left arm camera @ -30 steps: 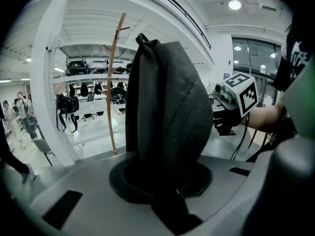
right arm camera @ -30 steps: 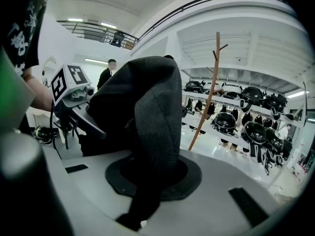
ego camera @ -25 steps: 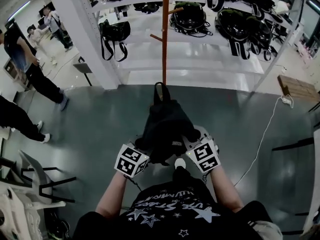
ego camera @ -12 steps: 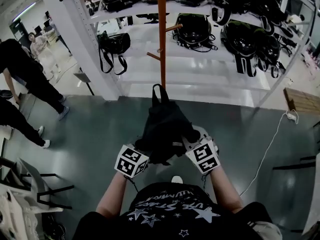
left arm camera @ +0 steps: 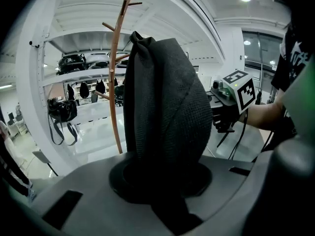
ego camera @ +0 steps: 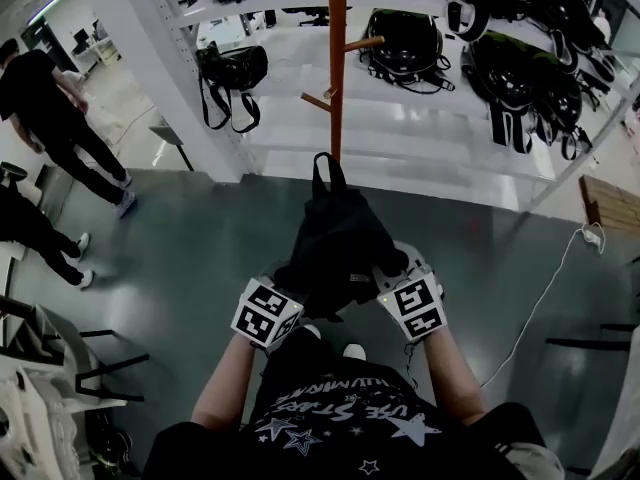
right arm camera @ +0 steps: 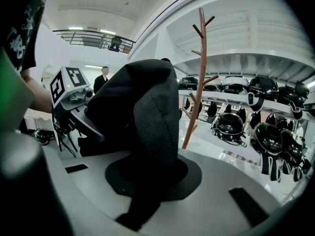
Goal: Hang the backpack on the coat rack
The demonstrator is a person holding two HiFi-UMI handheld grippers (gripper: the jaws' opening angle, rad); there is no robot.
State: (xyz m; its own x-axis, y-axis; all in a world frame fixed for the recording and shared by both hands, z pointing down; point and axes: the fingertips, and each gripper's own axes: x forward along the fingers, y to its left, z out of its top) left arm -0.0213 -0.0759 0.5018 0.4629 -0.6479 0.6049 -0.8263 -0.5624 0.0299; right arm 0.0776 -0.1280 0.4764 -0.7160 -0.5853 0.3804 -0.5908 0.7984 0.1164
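Note:
I hold a black backpack point(ego camera: 340, 248) up in front of me between both grippers, its top loop pointing at the coat rack. My left gripper point(ego camera: 292, 288) is shut on its left side and my right gripper point(ego camera: 386, 280) on its right side. In the left gripper view the backpack point(left arm camera: 165, 117) bulges up from the jaws and hides them. The right gripper view shows the same dark fabric point(right arm camera: 145, 117) pinched. The orange-brown wooden coat rack point(ego camera: 337, 68) stands just beyond the bag, with short pegs; it also shows as the coat rack point(left arm camera: 115, 97) and the coat rack point(right arm camera: 198, 87).
White metal shelving point(ego camera: 180, 78) behind the rack carries several black helmets point(ego camera: 405, 40) and a hanging black bag point(ego camera: 232, 68). People point(ego camera: 55, 118) stand at the left. A chair point(ego camera: 60, 353) is at lower left, a white cable point(ego camera: 540, 288) and wooden bench point(ego camera: 612, 200) at right.
I have walked forward with the backpack: rack and shelving are nearer in the head view. Both grippers keep the same hold. The people at the left have shifted.

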